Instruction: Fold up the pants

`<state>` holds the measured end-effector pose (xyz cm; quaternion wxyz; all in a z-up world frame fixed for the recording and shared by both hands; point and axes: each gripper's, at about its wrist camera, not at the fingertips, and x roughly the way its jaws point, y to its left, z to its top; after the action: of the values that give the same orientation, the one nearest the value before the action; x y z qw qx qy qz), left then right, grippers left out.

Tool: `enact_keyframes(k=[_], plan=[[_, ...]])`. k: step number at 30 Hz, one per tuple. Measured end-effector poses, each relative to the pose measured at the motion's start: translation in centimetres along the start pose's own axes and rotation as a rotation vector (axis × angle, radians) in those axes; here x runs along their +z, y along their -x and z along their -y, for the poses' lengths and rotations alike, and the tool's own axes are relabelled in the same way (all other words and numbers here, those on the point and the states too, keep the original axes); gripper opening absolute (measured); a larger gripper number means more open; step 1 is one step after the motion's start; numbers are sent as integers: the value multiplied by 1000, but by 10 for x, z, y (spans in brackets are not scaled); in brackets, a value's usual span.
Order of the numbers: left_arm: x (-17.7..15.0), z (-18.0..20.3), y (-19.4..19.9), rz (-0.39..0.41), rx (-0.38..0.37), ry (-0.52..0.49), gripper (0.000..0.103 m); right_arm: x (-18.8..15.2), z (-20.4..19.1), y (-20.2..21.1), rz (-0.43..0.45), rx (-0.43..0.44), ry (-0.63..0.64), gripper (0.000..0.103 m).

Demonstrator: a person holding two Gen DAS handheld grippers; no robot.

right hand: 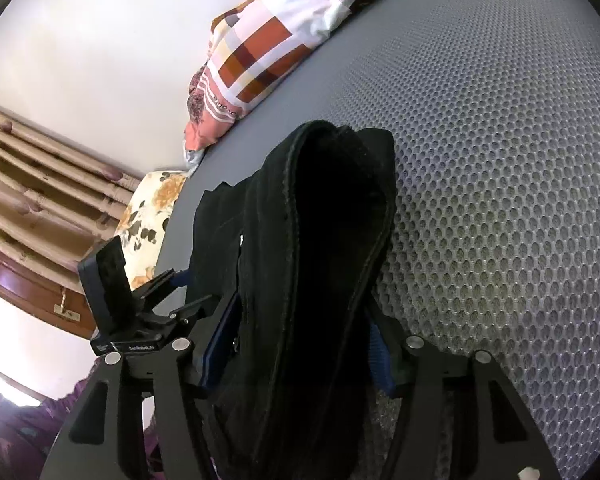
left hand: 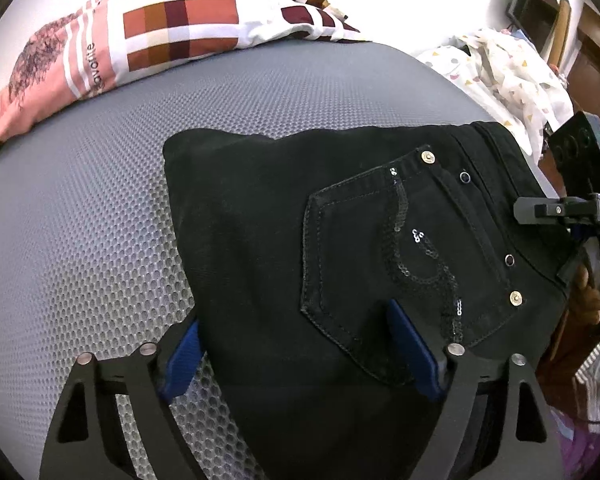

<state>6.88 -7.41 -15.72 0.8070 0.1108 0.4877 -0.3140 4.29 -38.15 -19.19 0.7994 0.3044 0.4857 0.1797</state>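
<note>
The black denim pants (left hand: pixel 360 240), folded with a sequined back pocket facing up, lie on the grey honeycomb-mesh mattress (left hand: pixel 100 200). The left gripper (left hand: pixel 296 344) reaches forward low over the near edge of the fabric, its blue-padded fingers (left hand: pixel 182 356) spread wide, one on either side of the cloth without pinching it. The right gripper (right hand: pixel 300 344) comes in from the waistband side, its fingers (right hand: pixel 380 356) pinching a thick fold of the pants and holding it raised off the mattress. A checked patchwork pillow (left hand: pixel 172 36) lies well apart at the mattress's far edge.
</note>
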Motion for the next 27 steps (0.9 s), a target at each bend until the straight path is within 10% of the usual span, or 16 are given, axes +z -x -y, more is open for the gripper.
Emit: enact_keyframes(k=[15,20,27], plan=[[1,-2,5,24,6,-19,70,5,-8,-9,-1,-6,25,73],[-1,-5,4,32,-16,0,71,2,-13,-12,-21,-83,106,45],[1,-16,2,-10,-88,19,82,0,-7,-10,-24,-30,73,41]])
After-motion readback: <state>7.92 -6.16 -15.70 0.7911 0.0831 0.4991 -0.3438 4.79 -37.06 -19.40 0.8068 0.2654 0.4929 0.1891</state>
